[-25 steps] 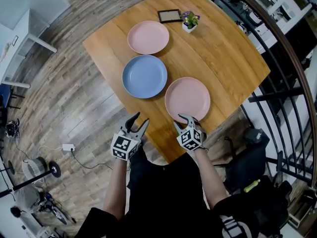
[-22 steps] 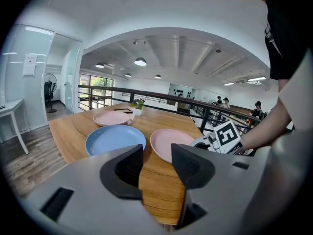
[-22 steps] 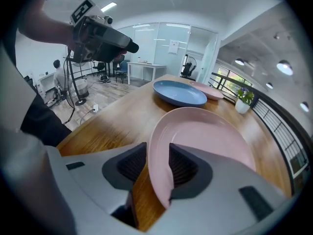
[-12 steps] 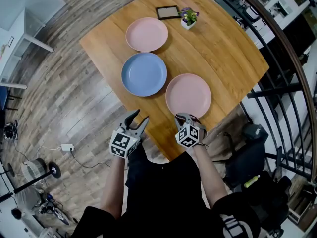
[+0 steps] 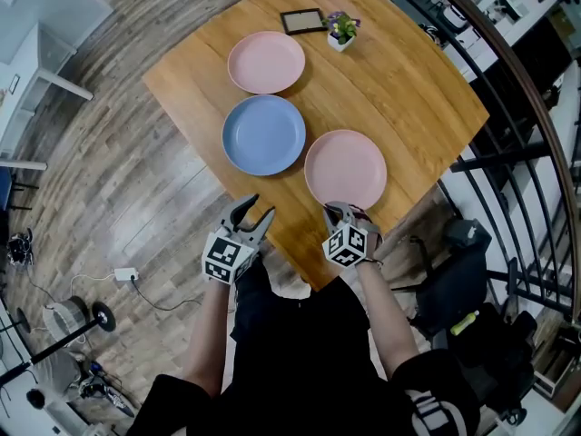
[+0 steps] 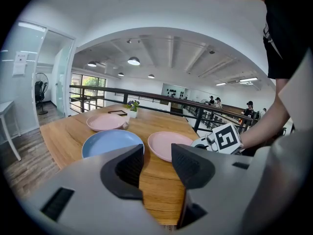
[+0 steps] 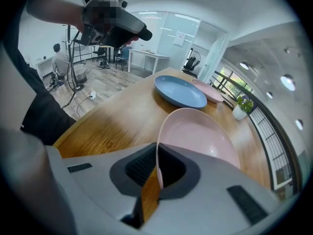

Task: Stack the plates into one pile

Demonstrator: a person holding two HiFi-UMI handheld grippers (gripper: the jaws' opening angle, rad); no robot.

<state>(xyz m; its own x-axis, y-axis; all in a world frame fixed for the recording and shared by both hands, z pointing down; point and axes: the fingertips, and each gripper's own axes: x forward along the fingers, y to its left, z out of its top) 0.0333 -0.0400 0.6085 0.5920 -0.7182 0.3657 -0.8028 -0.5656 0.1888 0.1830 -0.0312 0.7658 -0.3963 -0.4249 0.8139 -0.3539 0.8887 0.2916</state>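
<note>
Three plates lie on the wooden table [image 5: 408, 80]: a far pink plate [image 5: 266, 62], a blue plate [image 5: 264, 134] in the middle, and a near pink plate [image 5: 346, 168] by the front edge. My right gripper [image 5: 343, 211] is at that near plate's closest rim. In the right gripper view its jaws are closing tight on the rim of the near pink plate [image 7: 195, 136], with both pads of the right gripper [image 7: 157, 168] against it. My left gripper [image 5: 253, 209] hovers at the table's front edge, open and holding nothing. From the left gripper [image 6: 156, 155] I see the blue plate [image 6: 110, 142] ahead.
A small potted plant [image 5: 342, 31] and a dark picture frame [image 5: 302, 20] stand at the table's far end. A black railing [image 5: 508, 98] runs along the right side. Wooden floor [image 5: 109, 180] lies to the left of the table, with a cable and a fan base on it.
The right gripper's jaws have closed onto the near pink plate's rim. The left gripper has stayed open at the table's front edge.
</note>
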